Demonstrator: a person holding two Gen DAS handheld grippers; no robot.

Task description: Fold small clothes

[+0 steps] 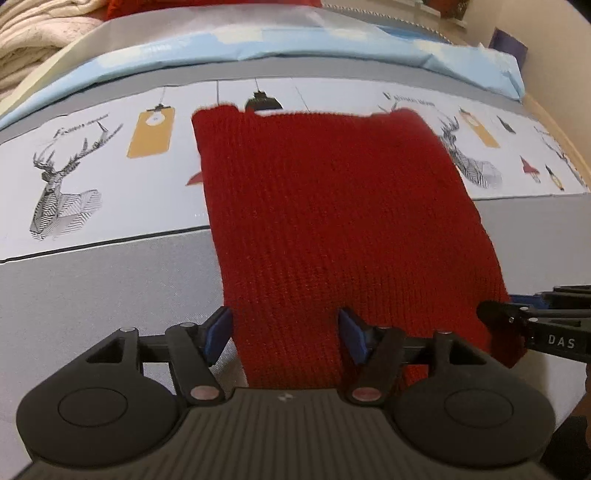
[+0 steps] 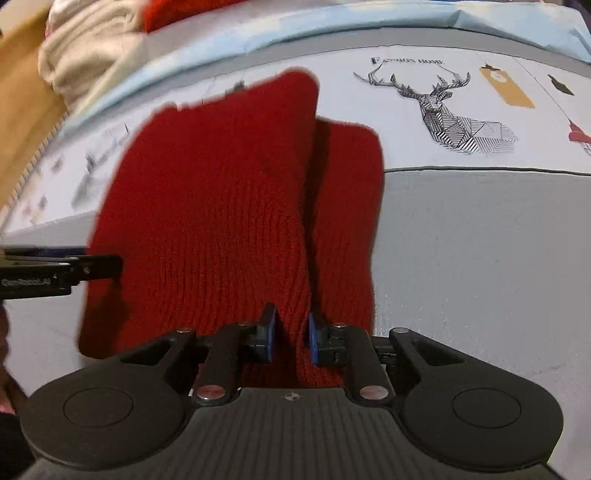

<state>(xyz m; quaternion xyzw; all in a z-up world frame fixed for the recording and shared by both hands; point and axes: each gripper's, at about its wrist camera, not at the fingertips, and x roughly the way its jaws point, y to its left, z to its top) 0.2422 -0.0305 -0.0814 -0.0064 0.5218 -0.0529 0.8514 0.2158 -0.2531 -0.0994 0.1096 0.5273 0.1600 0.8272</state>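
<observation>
A red knitted garment lies on the bed, folded into a rough rectangle. My left gripper is open, its jaws wide apart astride the garment's near left edge. In the right wrist view the garment has its near edge lifted, with a fold of it standing up between my right gripper's blue pads. That gripper is shut on this fold. Each gripper shows in the other's view: the right one at the garment's right corner, the left one at its left edge.
The bedsheet is grey and white with deer and lamp prints. A light blue cover runs along the far side. A cream blanket and another red item lie at the back left.
</observation>
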